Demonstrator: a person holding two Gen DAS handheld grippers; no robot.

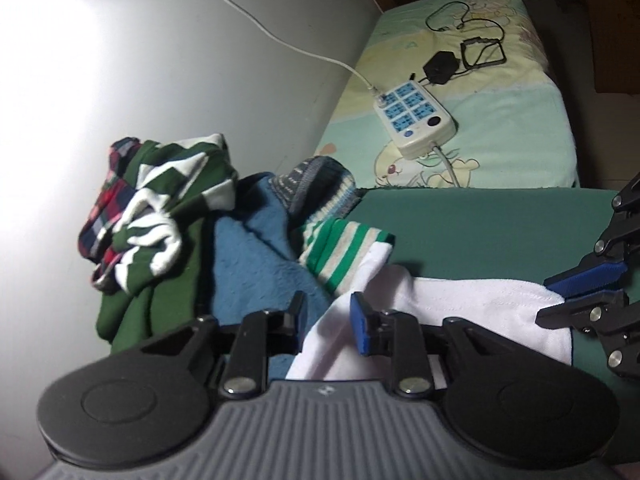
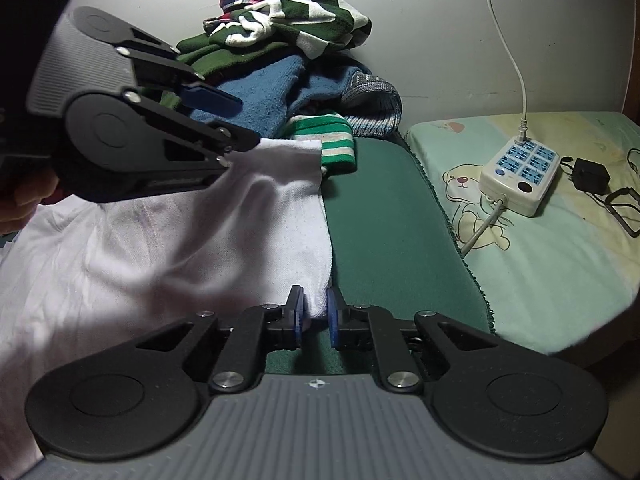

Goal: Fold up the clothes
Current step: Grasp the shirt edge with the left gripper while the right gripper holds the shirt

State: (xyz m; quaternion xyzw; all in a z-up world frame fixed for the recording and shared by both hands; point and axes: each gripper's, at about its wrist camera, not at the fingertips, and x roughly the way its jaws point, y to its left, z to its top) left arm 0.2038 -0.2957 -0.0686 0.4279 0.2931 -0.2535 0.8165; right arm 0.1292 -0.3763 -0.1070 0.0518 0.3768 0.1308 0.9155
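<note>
Gripping white garment (image 2: 200,240) edge: right claw (image 2: 316,314) clamped on one corner, left claw (image 2: 240,152) closed on another; next, carrying the edge across to fold

A garment (image 2: 168,248) lies spread on a blanket (image 2: 396,216) covering the near part of the bed. The right claw (image 2: 316,314) sits at the garment's near right corner, its pads against the cloth; the left claw (image 2: 240,132) is at the far edge. Behind the garment, a heap of clothes (image 2: 280,52) rests against the wall (image 2: 440,20). Right of the blanket, a power strip (image 2: 520,176) lies on the bedsheet (image 2: 560,264), an adapter (image 2: 592,174) just beyond it.
</note>
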